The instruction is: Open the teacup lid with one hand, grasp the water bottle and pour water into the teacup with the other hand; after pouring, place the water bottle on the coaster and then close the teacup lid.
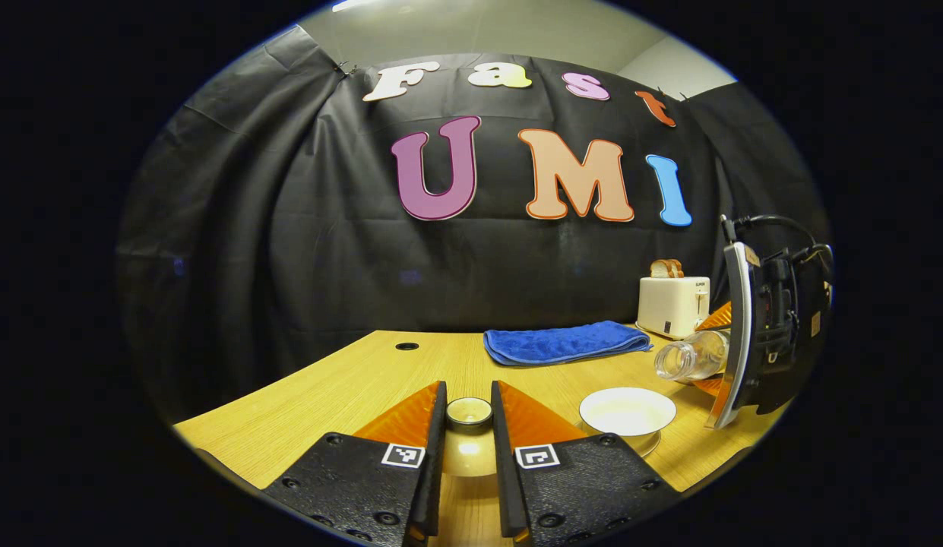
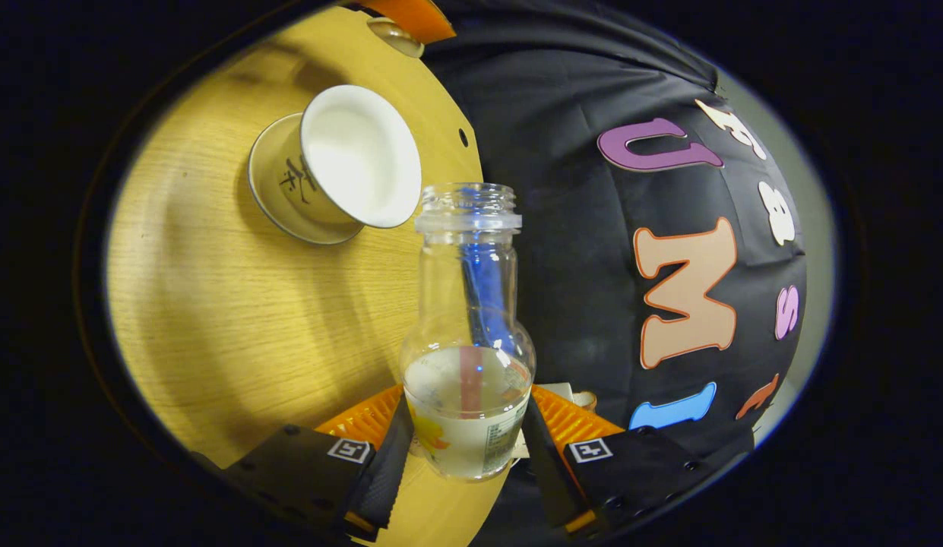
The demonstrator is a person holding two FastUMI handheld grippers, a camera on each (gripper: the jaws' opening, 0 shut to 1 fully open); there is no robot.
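A black cloth (image 1: 304, 251) hangs as the booth's back wall, draped in soft folds and creased where its panels meet; in the right gripper view the same cloth (image 2: 562, 114) appears turned on its side. Above it shows a pale wall (image 1: 517, 30) with a bright strip of ceiling light (image 1: 353, 5) at the very top. A light wooden table (image 1: 349, 380) with visible grain and a curved front edge stands before the cloth, and a small round dark hole (image 1: 406, 346) is set near its back edge. The tabletop (image 2: 235, 319) is evenly lit, with soft shadows lying across it.
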